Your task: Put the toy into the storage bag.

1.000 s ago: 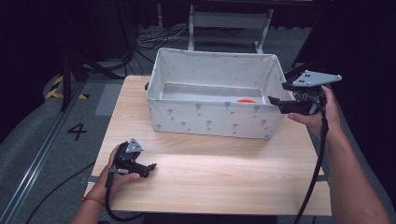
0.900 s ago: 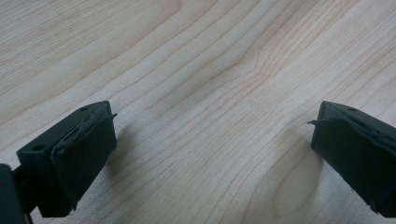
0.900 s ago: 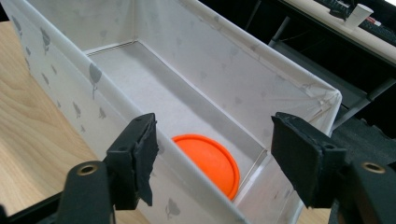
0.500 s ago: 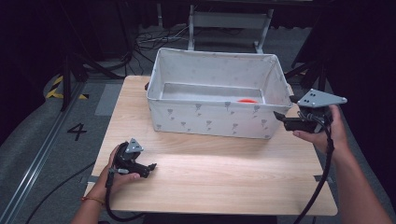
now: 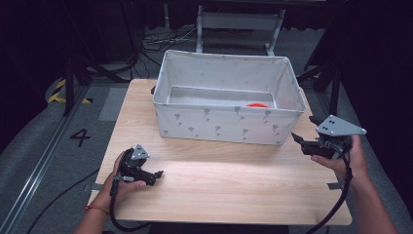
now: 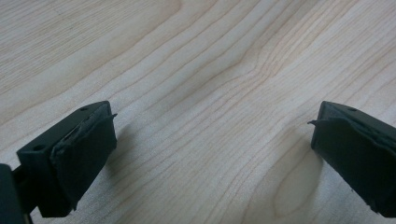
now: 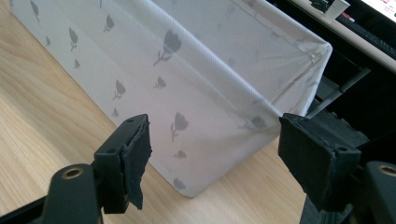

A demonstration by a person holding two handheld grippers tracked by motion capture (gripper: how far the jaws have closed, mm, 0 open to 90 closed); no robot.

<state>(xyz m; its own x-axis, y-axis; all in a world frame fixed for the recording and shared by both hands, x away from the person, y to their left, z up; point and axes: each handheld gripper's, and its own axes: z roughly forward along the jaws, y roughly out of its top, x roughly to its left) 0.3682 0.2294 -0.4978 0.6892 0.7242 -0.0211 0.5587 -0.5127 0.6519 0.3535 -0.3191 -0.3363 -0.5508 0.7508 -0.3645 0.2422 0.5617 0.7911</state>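
A white fabric bin (image 5: 219,122) printed with grey flowers stands at the back of the wooden table (image 5: 224,185). An orange object (image 5: 256,104) lies inside it near the right end. My right gripper (image 5: 297,139) hovers off the bin's front right corner (image 7: 187,186), pointing at it; its jaws have just been opening and stand open with nothing between them. My left gripper (image 5: 157,174) rests on the table at the front left, open, with bare wood (image 6: 210,140) between its jaws.
The table's right edge (image 5: 341,185) lies under my right hand. Cables (image 5: 160,41) and a metal stand (image 5: 238,22) sit on the floor behind the bin. A yellow-black taped rail (image 5: 58,90) and a floor mark "4" (image 5: 79,137) are at the left.
My right gripper has come down and back from the bin's right rim to the table's right side, near the bin's front corner. My left gripper has stayed put.
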